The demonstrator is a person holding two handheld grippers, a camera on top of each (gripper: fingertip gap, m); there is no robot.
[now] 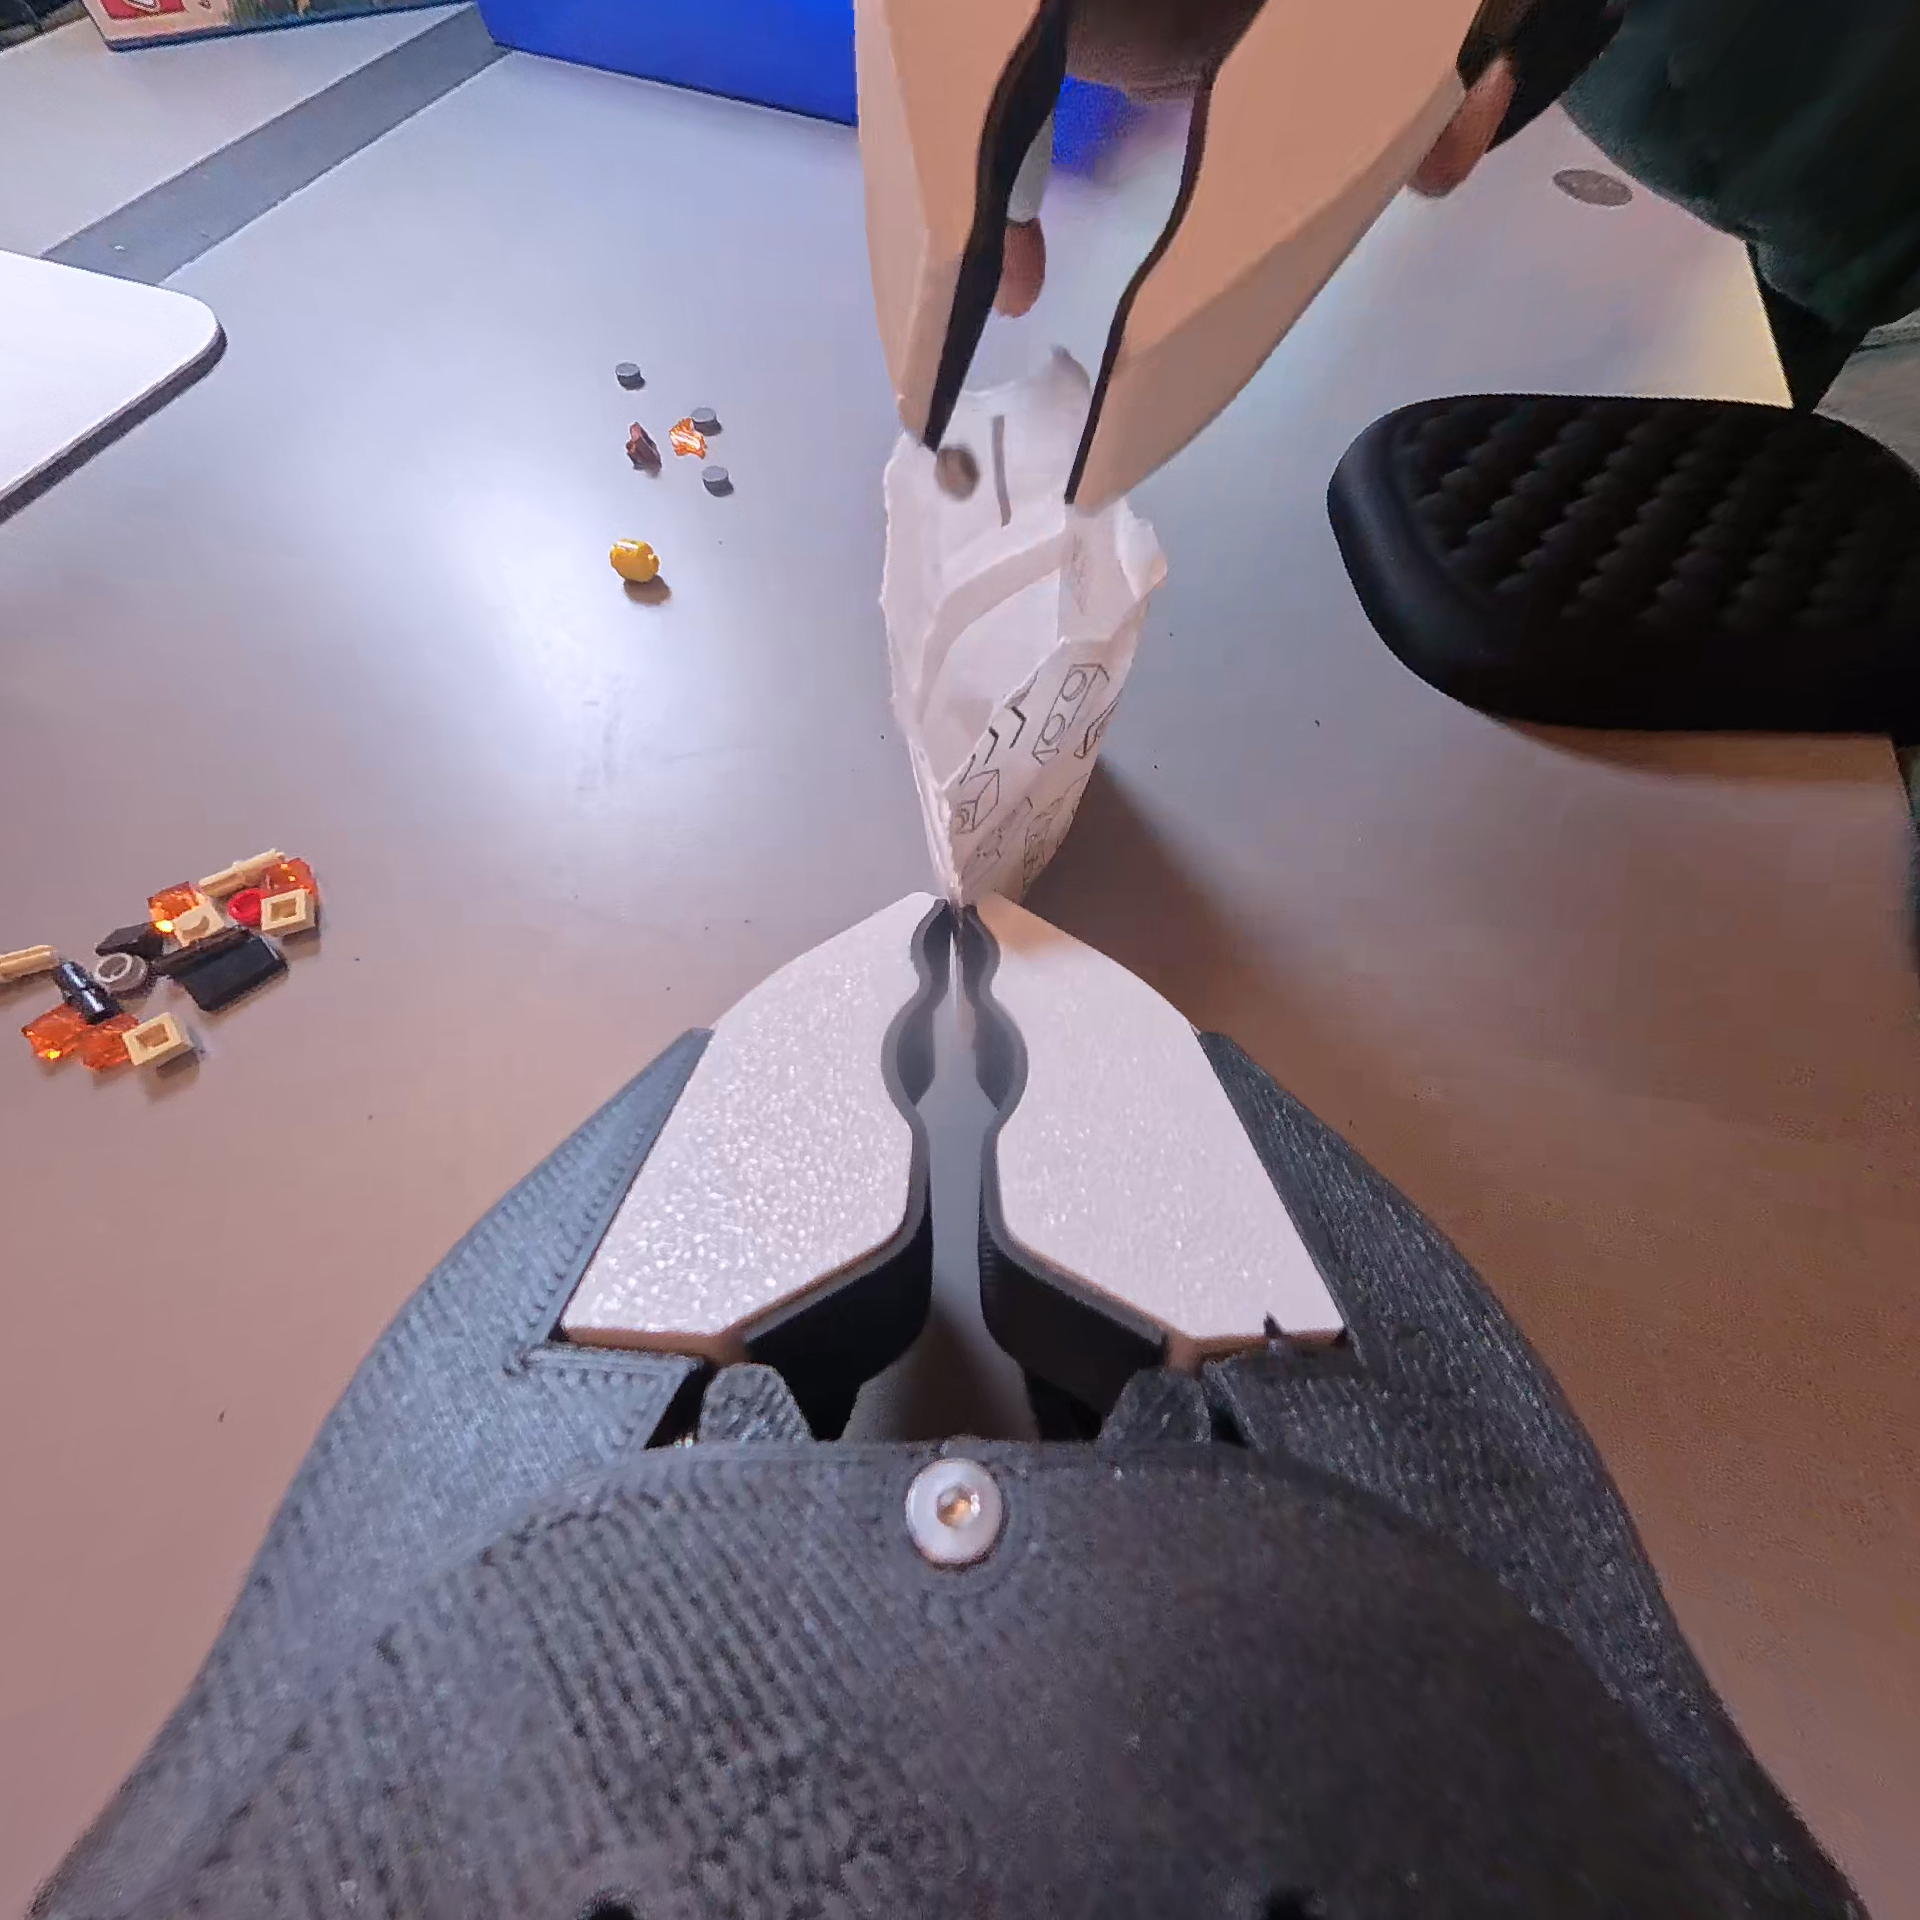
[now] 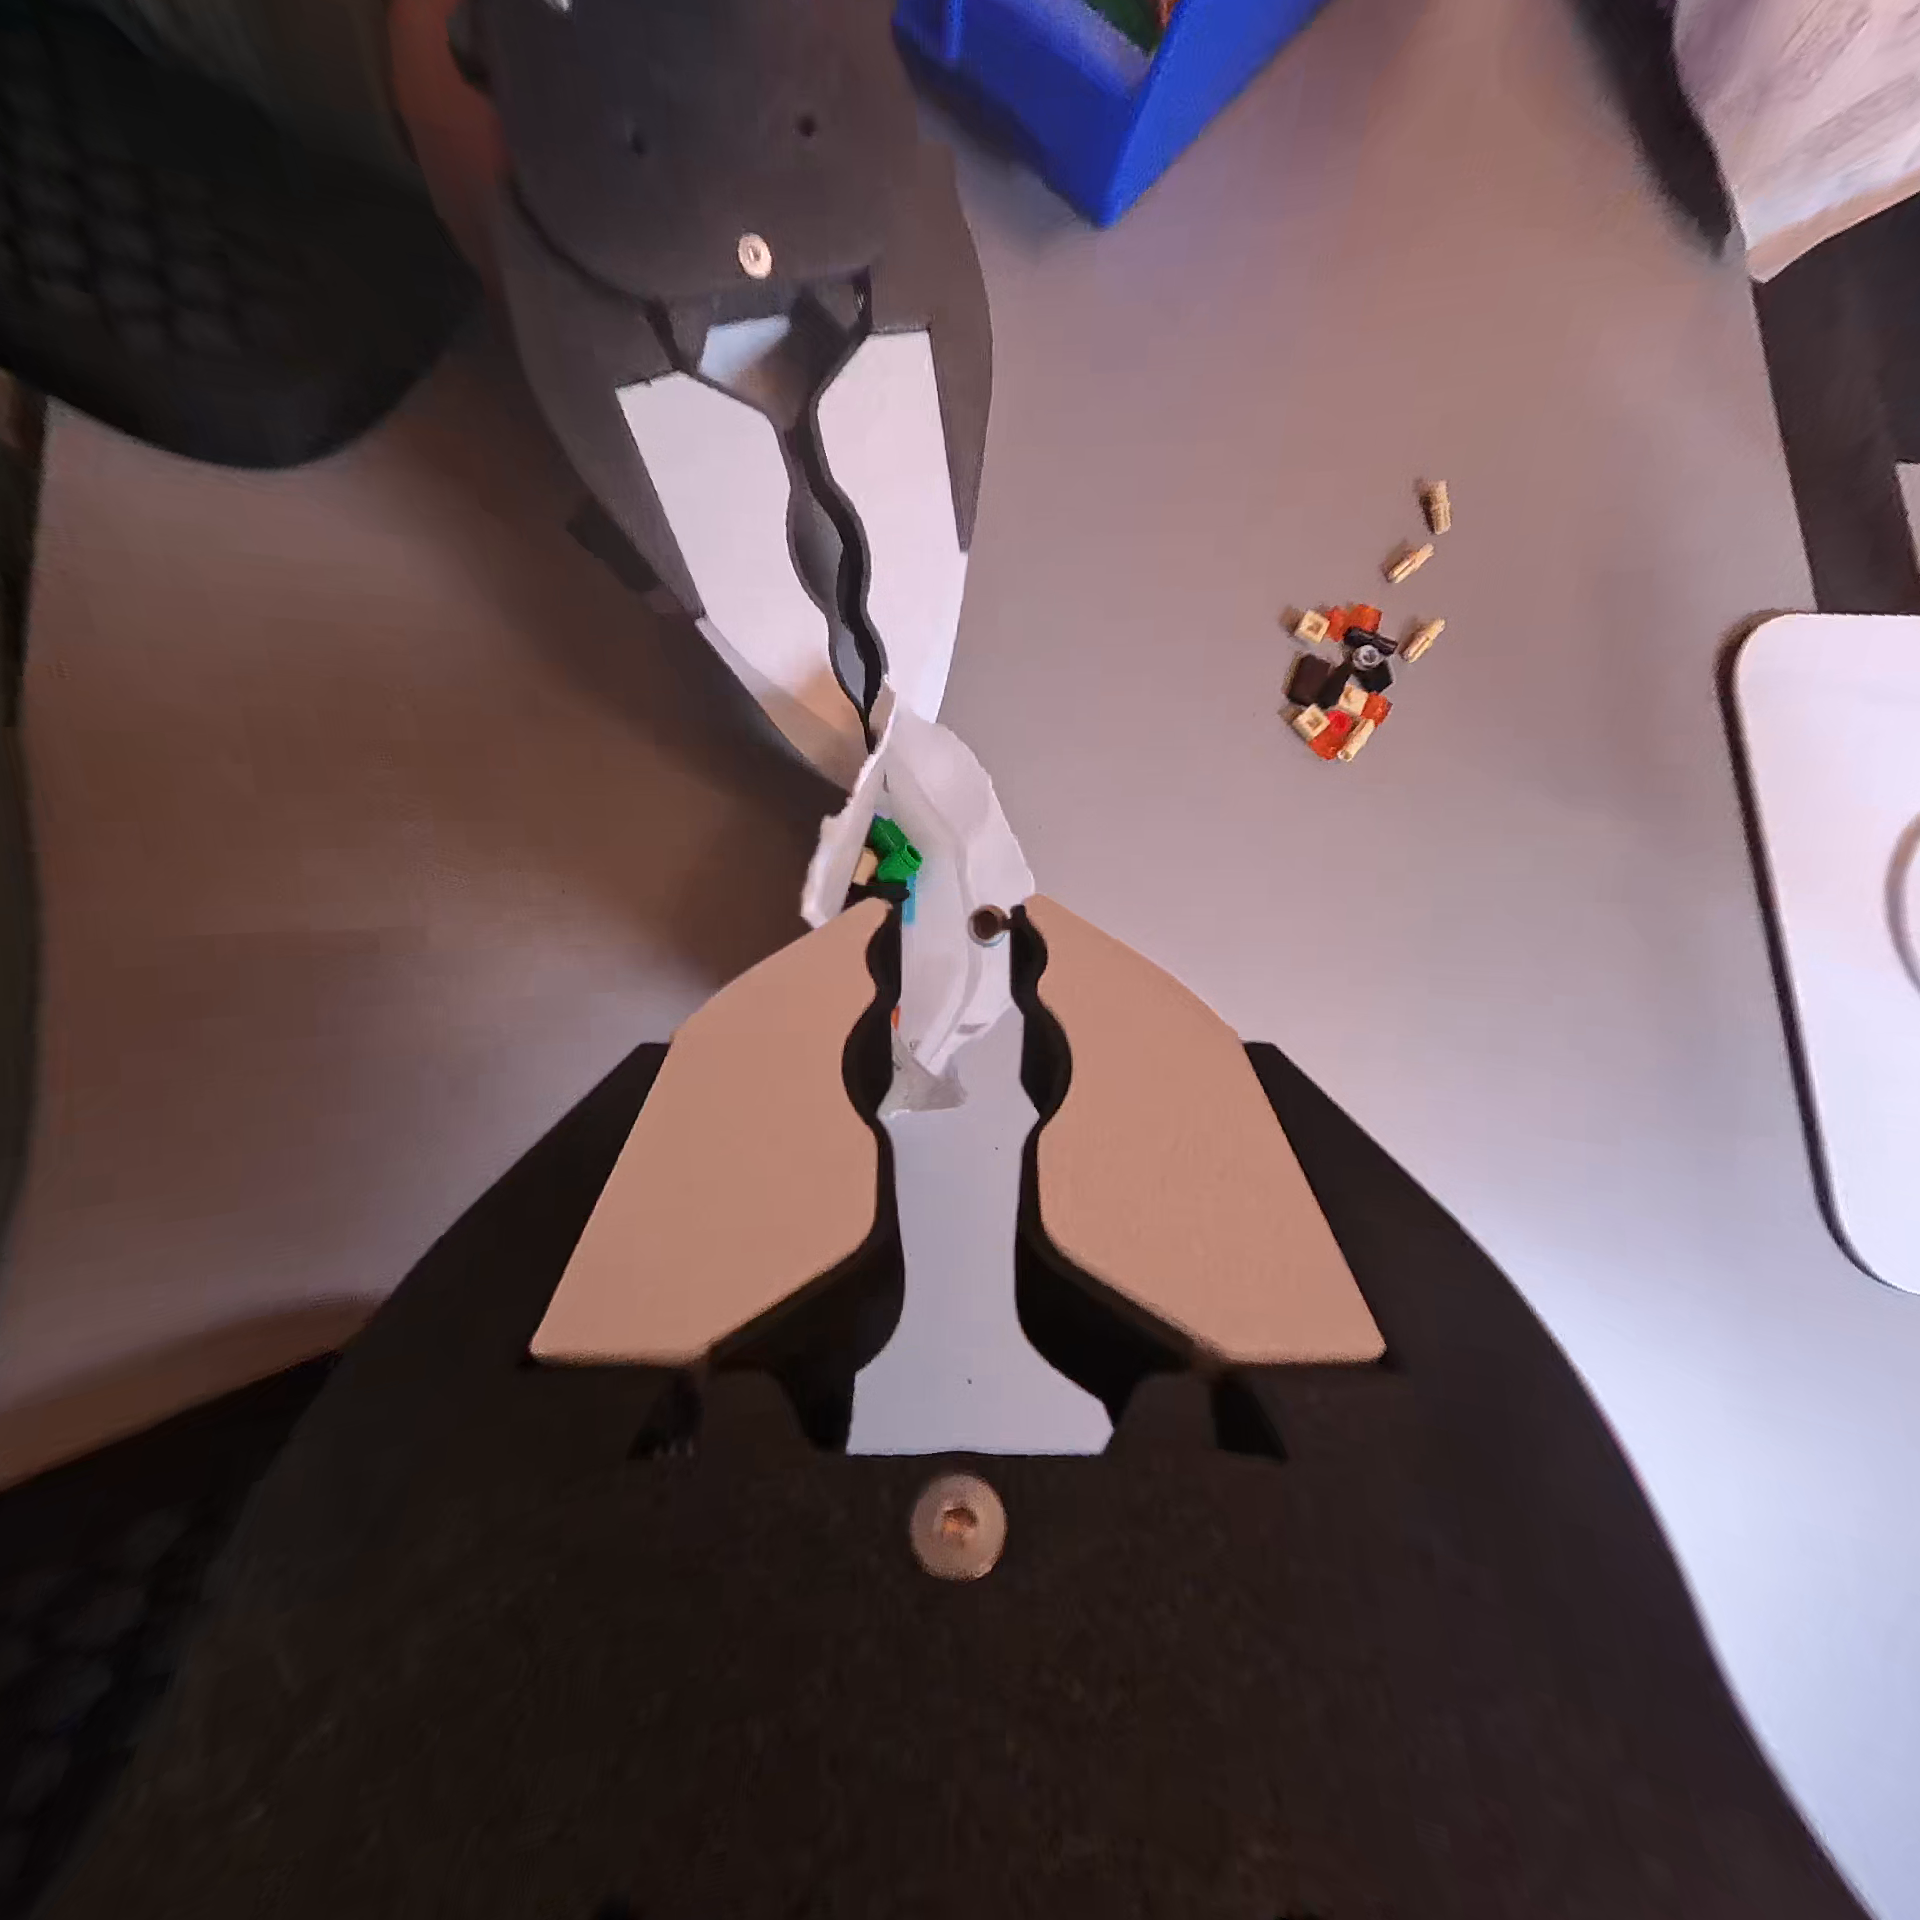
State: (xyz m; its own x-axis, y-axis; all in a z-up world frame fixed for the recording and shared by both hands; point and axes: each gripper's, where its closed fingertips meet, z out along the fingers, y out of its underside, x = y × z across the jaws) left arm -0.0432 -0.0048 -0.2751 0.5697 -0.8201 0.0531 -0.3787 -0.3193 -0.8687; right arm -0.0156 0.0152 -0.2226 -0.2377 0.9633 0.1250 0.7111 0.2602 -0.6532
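— Grippers first: what does each one have?

— Left gripper (image 1: 954,914) has its jaws pressed together on one corner of a white paper bag (image 1: 1013,644), held above the surface (image 1: 520,727). Right gripper (image 2: 951,920) has its jaws spread around the bag's other end, with a small dark round piece (image 2: 987,923) beside one tip.

— And inside, or nearby?

— Green bricks (image 2: 894,847) show in the bag's torn mouth. Loose orange, tan and black bricks (image 1: 156,966) lie on the surface, well apart.

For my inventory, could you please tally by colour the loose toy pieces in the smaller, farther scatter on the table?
Grey flat round plastic pieces: 3
Brown plastic piece: 1
Orange clear plastic piece: 1
Yellow rounded plastic piece: 1
Total: 6
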